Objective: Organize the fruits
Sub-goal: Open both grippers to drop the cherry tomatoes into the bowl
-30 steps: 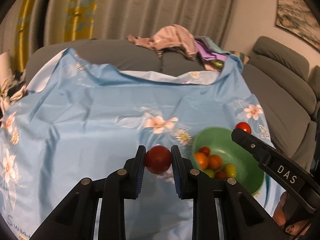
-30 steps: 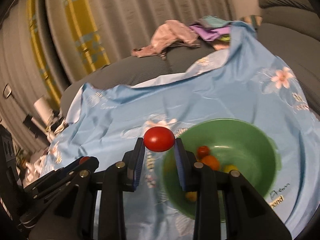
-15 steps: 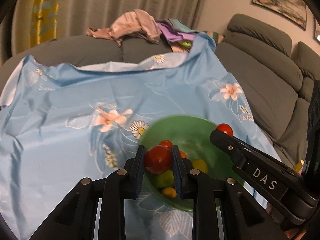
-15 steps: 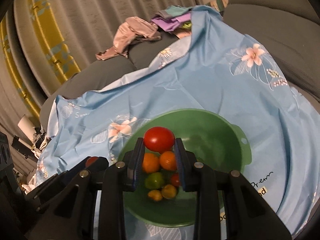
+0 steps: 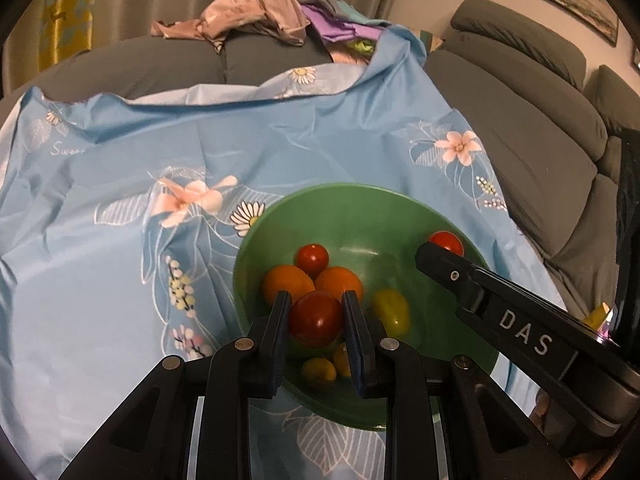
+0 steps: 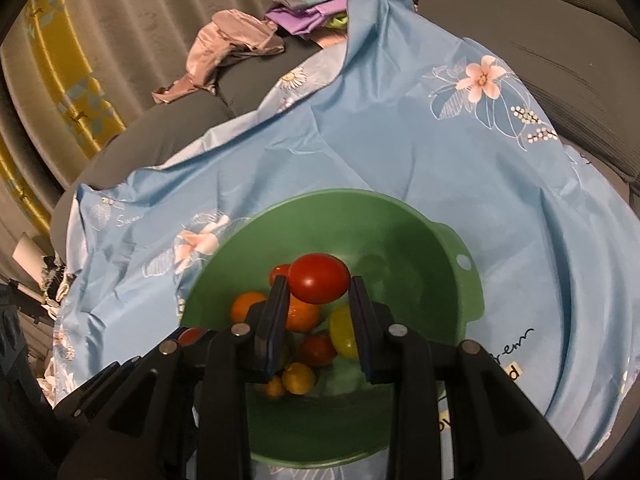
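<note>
A green bowl [image 5: 360, 208] [image 6: 400, 216] sits on the blue floral cloth and holds several small red, orange and yellow fruits. My left gripper [image 5: 316, 318] is shut on a dark red tomato [image 5: 316, 318] just above the bowl's near side. My right gripper [image 6: 318, 296] holds a red tomato [image 6: 319, 283] over the bowl; its jaws have spread and a gap shows at the right pad, so the tomato looks loose. The right gripper also shows in the left wrist view [image 5: 440, 252], with its tomato [image 5: 445, 241] at the tip.
The blue cloth [image 5: 120, 168] covers a grey sofa [image 5: 520, 128]. A heap of clothes [image 5: 256, 8] lies on the sofa's back edge. Curtains hang behind. The two grippers are close together over the bowl.
Both grippers moved forward and down over the bowl with their tomatoes. The right jaws have widened around their tomato.
</note>
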Motion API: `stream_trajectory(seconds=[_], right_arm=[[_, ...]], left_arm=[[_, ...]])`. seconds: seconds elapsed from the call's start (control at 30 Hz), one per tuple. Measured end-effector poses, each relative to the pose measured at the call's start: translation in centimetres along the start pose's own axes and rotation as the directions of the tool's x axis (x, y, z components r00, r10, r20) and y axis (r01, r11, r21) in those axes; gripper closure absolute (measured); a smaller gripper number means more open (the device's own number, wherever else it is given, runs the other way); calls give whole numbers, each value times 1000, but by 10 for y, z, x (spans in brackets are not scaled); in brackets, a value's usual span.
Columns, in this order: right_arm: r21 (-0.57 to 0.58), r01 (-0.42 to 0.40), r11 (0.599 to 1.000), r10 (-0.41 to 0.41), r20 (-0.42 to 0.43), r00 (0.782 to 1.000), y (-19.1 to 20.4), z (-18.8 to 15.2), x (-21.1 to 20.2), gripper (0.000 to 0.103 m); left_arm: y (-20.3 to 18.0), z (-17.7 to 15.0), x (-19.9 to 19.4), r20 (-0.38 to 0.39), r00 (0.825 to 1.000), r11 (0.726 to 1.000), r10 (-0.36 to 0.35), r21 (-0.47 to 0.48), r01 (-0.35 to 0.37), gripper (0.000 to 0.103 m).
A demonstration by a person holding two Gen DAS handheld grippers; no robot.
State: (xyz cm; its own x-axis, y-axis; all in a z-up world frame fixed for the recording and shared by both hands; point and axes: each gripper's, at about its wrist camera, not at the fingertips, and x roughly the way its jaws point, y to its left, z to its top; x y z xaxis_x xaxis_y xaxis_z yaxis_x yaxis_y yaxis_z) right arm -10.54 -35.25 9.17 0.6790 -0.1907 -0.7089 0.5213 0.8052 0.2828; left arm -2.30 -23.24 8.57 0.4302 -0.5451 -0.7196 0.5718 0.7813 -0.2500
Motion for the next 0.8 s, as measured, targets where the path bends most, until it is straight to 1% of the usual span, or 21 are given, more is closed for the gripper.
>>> stream_trajectory(seconds=[0.5,0.8], right_arm=[[11,30,999,-30,-36,999,-9,1,11,71],[10,52,999,-51,-53,997,-10,-1,15,71]], left_arm=[[-3,-2,16,-41,999,1000,-4,0,4,78],[-6,-2,20,-47,999,1000,0,10,1,78]])
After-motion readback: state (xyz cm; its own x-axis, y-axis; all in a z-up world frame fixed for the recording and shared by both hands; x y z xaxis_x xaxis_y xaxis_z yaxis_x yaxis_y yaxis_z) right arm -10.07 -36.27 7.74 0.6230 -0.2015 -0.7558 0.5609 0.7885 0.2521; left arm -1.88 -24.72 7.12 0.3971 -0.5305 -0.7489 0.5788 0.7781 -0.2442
